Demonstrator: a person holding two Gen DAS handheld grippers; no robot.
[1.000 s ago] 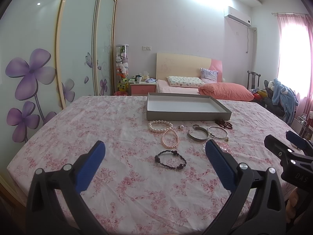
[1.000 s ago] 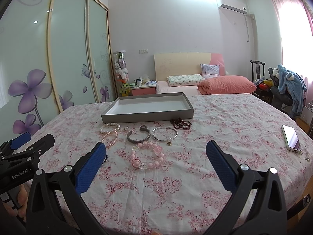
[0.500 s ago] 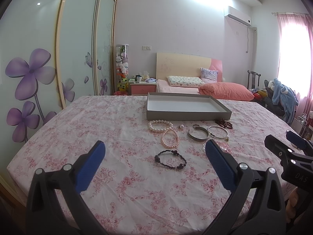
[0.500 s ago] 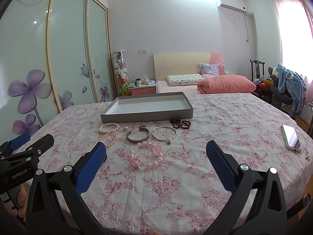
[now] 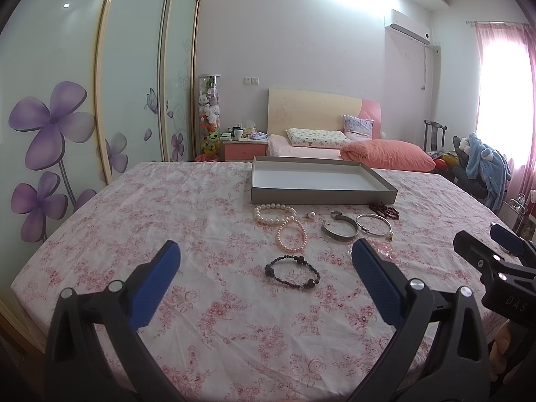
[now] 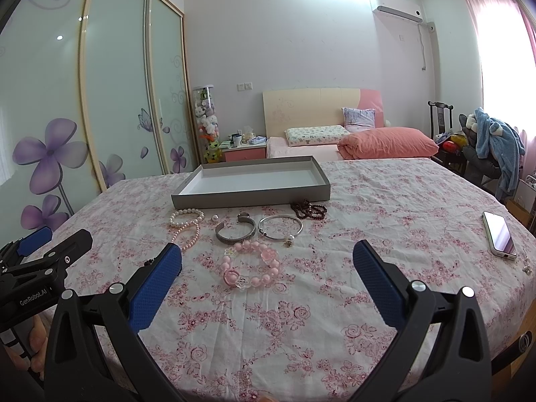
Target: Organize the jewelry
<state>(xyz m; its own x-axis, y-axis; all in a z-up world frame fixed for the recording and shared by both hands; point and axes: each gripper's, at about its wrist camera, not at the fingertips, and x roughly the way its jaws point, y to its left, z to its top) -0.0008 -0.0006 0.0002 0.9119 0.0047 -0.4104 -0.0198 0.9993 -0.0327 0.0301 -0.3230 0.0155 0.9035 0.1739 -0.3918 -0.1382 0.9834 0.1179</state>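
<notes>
Both claws hover above a table under a pink floral cloth (image 6: 385,207). The left gripper (image 5: 264,261) has its jaws wide apart and empty; its right finger (image 5: 372,278) hides most of the pink bead bracelet (image 6: 251,266). The right gripper (image 6: 266,263) is likewise spread and holds nothing, its left finger covering the black bead bracelet (image 5: 291,269) almost wholly. Farther off lie two pearl bracelets (image 5: 279,222), a small ring that is hard to make out, a silver cuff (image 6: 234,231), a thin bangle (image 6: 279,227) and dark red beads (image 6: 308,209), all just before the empty grey tray (image 6: 251,197). A phone (image 6: 499,238) lies far right. Beyond stand a bed, flowered wardrobe doors and a bright curtained window.
</notes>
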